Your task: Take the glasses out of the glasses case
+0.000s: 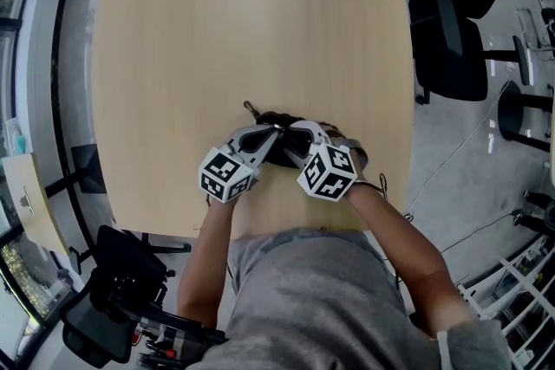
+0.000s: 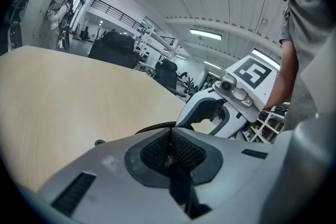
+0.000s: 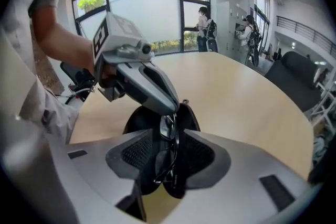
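Note:
A black glasses case [image 1: 279,119] lies on the wooden table [image 1: 243,30] near its front edge, and both grippers meet over it. In the right gripper view the case [image 3: 137,119] stands open, with dark-framed folded glasses [image 3: 167,136] in it. My right gripper [image 3: 169,152] points steeply down with its jaws open on either side of the glasses; the pads are apart from them. My left gripper [image 3: 170,108] reaches in from the left, its jaws shut on the thin rim of the case [image 2: 155,126]. Most of the case is hidden under the grippers in the head view.
A small dark pull [image 1: 250,107] sticks out just beyond the case. Black office chairs [image 1: 460,39] stand off the table's right side, and another black chair [image 1: 121,273] is at the lower left. The person's arms and torso are close to the front edge.

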### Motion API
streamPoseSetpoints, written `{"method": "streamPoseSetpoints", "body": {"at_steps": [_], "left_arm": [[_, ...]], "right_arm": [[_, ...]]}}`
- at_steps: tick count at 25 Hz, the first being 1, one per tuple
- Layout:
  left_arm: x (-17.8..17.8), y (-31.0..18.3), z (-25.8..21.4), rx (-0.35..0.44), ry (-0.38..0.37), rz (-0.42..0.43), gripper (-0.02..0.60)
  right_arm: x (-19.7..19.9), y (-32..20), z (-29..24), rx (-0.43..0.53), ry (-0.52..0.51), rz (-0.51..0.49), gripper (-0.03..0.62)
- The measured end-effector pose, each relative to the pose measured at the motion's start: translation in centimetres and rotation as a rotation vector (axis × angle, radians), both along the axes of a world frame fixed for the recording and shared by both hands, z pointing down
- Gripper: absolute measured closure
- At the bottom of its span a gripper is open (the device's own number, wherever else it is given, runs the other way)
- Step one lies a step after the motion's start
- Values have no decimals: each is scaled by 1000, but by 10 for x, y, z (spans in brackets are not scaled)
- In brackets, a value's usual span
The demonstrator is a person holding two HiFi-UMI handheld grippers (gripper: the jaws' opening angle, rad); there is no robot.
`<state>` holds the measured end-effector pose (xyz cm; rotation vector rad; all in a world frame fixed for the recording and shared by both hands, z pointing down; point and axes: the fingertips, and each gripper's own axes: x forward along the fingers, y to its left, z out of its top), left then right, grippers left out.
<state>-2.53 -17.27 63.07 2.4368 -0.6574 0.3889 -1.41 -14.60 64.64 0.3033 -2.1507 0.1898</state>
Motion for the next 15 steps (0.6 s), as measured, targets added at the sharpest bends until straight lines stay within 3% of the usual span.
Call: {"method": "streamPoseSetpoints", "body": {"at_steps": [2, 6, 11, 15], "left_arm": [[-1, 3, 2, -3, -6, -4, 575], [2, 15, 6, -20, -18, -11, 575], [14, 22, 8, -30, -28, 4, 575], [2, 29, 4, -23, -28, -1, 575]], "right_arm": [[4, -2, 13, 38, 71, -4, 428], [9, -8, 26, 80, 111, 2, 428], [25, -13, 45, 27, 149, 5, 431], [17, -11, 45, 20, 156, 16, 486]]}}
